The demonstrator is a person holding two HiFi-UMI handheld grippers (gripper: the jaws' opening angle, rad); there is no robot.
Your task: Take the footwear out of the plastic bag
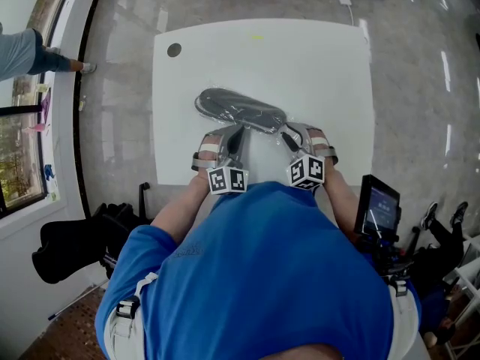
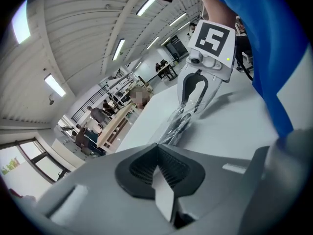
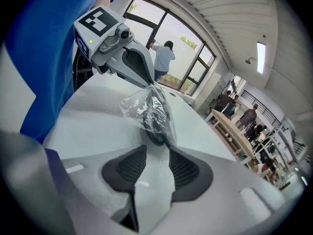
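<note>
- The footwear [image 3: 154, 119] looks like a dark slipper. It's inside the clear plastic bag [image 1: 240, 111], which lies on the white surface [image 1: 315, 66] just ahead of both tongs.
- From the head view its long axis runs across in front of the person, slanting far-left to near-right.
- The left tongs [image 2: 157, 147] are pressed together, pinching bag film at the near edge, roughly mid-length, with the film drawn up to their tip.
- The right tongs [image 3: 156, 161] are spread and clamp nothing. The bag's right end sits just at their mouth and the slipper points straight away from them.
- My guess is the right side is nearer the slipper's end, so it goes in lengthwise while the left anchors the bag. I can't tell if the bag's opening is at that end.
</note>
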